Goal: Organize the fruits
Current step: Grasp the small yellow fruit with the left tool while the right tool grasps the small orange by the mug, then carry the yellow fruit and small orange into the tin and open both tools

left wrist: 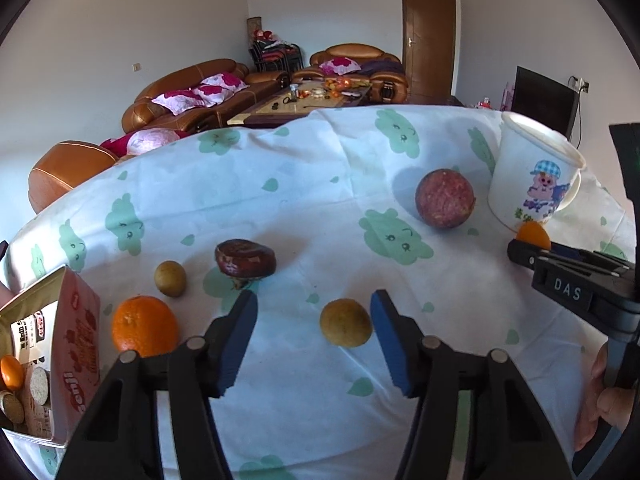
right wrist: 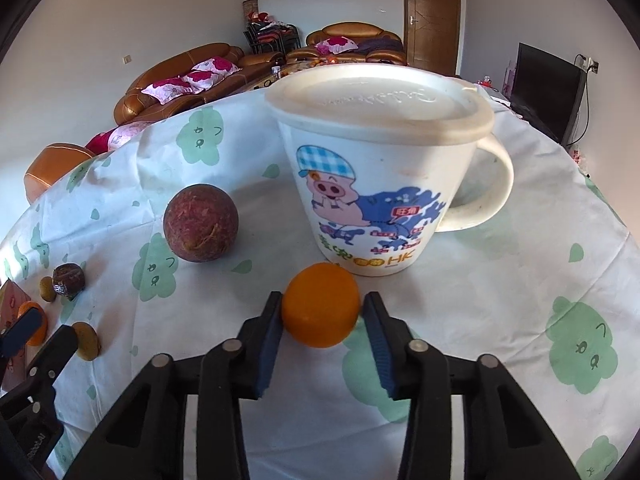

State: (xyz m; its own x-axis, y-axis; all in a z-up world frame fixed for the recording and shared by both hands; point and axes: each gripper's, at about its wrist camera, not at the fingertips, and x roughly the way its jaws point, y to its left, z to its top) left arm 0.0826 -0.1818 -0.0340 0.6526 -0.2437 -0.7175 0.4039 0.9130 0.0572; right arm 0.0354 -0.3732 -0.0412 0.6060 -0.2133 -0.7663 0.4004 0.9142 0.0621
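My left gripper (left wrist: 314,306) is open low over the cloth. A yellow-brown round fruit (left wrist: 346,328) lies between its blue pads, close to the right pad (left wrist: 386,332) and well clear of the left one. My right gripper (right wrist: 322,306) is shut on a small orange fruit (right wrist: 320,310), with both pads against its sides, just in front of a white lidded mug (right wrist: 380,184). A purple-red passion fruit (left wrist: 445,198) rests left of the mug. A larger orange (left wrist: 145,326), a small greenish fruit (left wrist: 170,279) and a dark brown fruit (left wrist: 245,258) lie to the left.
An open red carton (left wrist: 76,356) at the left edge holds a small orange fruit (left wrist: 11,372) and round pieces. The table's white cloth (left wrist: 280,184) with green prints drops off at the far edge. A hand (left wrist: 608,384) grips the right tool's handle.
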